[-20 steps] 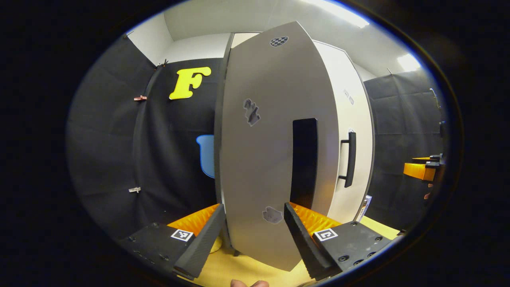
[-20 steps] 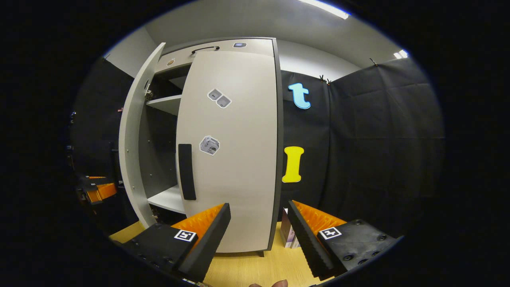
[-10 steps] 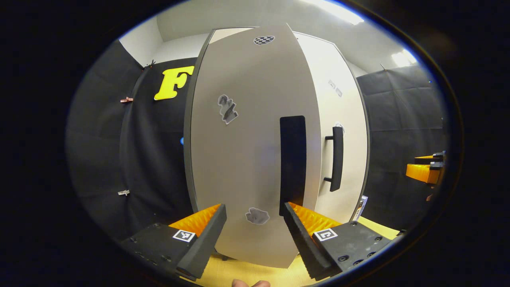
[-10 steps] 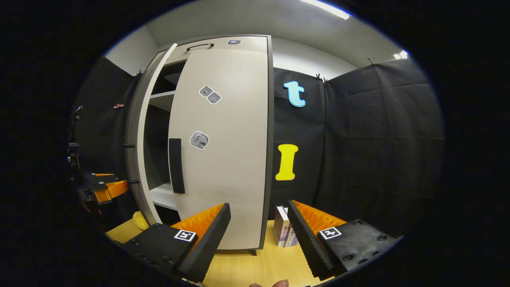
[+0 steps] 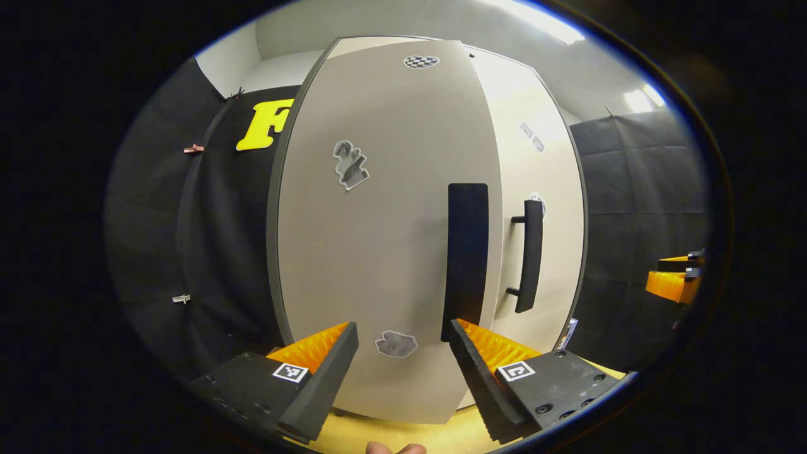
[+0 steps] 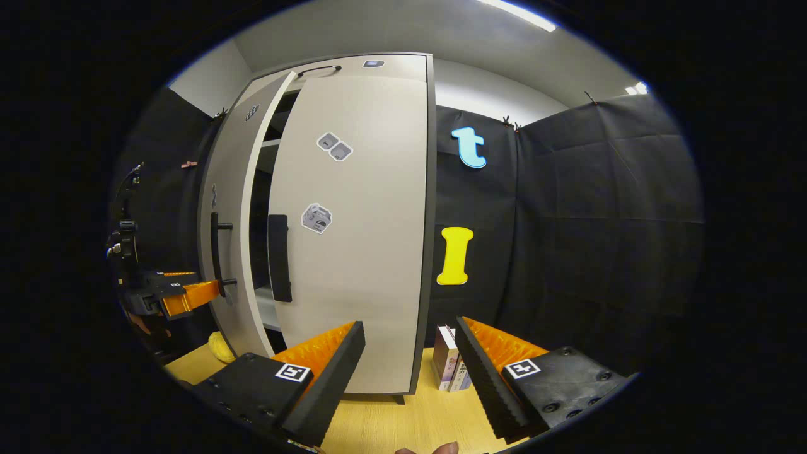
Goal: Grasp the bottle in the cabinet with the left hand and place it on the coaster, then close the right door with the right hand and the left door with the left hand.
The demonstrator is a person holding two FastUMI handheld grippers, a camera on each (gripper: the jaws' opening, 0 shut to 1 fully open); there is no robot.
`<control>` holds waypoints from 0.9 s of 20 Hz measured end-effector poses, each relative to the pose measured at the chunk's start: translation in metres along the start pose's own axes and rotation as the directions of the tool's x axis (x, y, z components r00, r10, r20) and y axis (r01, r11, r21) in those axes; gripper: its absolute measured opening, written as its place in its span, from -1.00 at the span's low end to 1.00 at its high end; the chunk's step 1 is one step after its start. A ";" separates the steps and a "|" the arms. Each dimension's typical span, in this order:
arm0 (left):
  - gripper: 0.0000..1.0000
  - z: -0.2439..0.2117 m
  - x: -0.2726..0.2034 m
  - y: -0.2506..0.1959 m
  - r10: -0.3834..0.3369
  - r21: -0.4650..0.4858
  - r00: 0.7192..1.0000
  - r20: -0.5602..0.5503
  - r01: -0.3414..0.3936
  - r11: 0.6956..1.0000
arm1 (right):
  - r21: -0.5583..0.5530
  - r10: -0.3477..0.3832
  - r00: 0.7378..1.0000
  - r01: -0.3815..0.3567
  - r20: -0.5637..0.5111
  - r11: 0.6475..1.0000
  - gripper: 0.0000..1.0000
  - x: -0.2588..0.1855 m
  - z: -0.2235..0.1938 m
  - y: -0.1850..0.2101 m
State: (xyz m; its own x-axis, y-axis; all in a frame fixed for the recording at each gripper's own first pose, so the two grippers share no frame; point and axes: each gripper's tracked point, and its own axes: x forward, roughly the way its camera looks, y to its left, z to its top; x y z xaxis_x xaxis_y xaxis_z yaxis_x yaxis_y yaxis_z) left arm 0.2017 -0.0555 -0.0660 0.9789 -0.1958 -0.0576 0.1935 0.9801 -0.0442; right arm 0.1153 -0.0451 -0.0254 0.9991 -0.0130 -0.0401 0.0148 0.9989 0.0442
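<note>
Left gripper view looks straight along the left tool (image 5: 403, 353) at the face of the left door (image 5: 378, 239), which stands just ahead of its spread, empty fingers; the door's dark handle (image 5: 465, 258) rises just beyond the finger on its right. Farther right of that, the right door (image 5: 542, 252) shows its own bar handle (image 5: 528, 255), and the right tool (image 5: 674, 280) sits off at the far right edge.

Right gripper view has the right tool (image 6: 406, 366) held wide and empty in front of the right door (image 6: 359, 239), which looks shut against the cabinet. To that tool's left, the left door (image 6: 230, 239) stands slightly ajar, a dark gap remaining between the two, and the left tool (image 6: 186, 296) rests close to that door's bar handle.

I judge the left door to be the step in hand. It is a stiff, flat panel on hinges, light to swing and smooth-faced, so a flat push near the handle edge should seat it better than a grip. Books (image 6: 449, 366) stand on the tabletop (image 6: 403, 422) ahead of the right tool. The bottle and the coaster I cannot place.
</note>
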 end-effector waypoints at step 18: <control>0.86 0.024 -0.087 0.016 0.044 0.005 0.999 0.030 -0.044 0.999 | 0.036 0.076 0.996 -0.078 0.046 0.996 0.92 -0.025 0.024 0.047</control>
State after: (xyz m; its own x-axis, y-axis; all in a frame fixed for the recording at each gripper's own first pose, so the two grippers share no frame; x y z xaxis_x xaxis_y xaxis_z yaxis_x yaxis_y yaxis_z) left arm 0.1210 -0.0222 -0.0382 0.9881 -0.1512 -0.0299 0.1500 0.9880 -0.0370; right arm 0.0917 0.0012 0.0021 0.9981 0.0609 0.0092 -0.0615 0.9947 0.0828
